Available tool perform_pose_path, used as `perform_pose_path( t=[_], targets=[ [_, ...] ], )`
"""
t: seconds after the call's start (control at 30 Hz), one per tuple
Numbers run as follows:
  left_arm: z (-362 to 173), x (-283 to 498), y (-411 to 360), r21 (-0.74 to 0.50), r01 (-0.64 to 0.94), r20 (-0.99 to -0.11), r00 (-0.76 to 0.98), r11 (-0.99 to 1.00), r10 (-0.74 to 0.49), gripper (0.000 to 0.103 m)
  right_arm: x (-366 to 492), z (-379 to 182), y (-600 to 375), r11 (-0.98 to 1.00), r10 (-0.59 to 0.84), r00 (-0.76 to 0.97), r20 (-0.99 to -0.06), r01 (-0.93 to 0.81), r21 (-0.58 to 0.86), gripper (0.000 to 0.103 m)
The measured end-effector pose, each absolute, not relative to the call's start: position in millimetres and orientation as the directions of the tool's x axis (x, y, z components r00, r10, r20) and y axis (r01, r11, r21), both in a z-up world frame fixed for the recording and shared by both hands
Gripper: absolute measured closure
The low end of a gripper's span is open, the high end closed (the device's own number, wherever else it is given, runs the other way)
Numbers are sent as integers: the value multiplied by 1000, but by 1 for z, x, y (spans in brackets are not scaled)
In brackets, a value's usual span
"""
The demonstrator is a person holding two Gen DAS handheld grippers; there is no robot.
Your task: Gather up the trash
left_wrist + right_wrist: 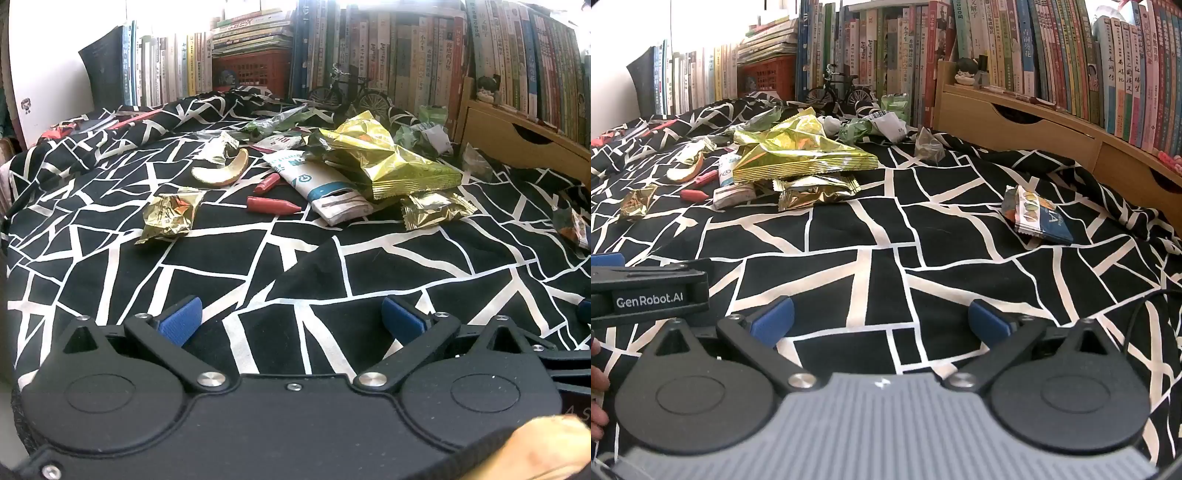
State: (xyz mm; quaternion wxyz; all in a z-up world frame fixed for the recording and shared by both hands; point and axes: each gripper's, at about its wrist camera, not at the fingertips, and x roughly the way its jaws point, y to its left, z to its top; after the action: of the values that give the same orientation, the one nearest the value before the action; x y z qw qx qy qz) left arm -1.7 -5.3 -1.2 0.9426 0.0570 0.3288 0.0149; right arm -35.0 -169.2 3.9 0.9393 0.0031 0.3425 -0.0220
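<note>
Both the left tool (291,317) and right tool (881,315) hang wide open and empty over the black-and-white cloth (221,280), with the trash, led by a gold wrapper (384,155), heaped toward the desk's far edge by the books (406,48)

Behind the black-and-white cloth (332,280) stand rows of books (1027,48), a model bicycle (839,88), and a wooden drawer unit (1015,129).

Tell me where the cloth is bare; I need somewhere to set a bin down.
Bare: the wide stretch of black-and-white cloth between the open right gripper and the gold wrapper pile, bordered right by the blue snack packet. Also before the open left gripper. Crowded: the far middle, around the fruit peel and red crayons.
</note>
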Motion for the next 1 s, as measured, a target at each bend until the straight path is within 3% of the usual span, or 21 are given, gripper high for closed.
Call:
perform_pose_path(
  t=[0.07, 1.0],
  targets=[
    [0, -1, -1, 37, 12, -637, 770, 999, 15, 0, -35, 4, -169, 999, -37, 765, -643, 43, -6, 0],
    [0, 0, -1, 27, 12, -643, 766, 1000, 8, 0, -35, 3, -169, 999, -38, 765, -643, 43, -7, 0]
  ],
)
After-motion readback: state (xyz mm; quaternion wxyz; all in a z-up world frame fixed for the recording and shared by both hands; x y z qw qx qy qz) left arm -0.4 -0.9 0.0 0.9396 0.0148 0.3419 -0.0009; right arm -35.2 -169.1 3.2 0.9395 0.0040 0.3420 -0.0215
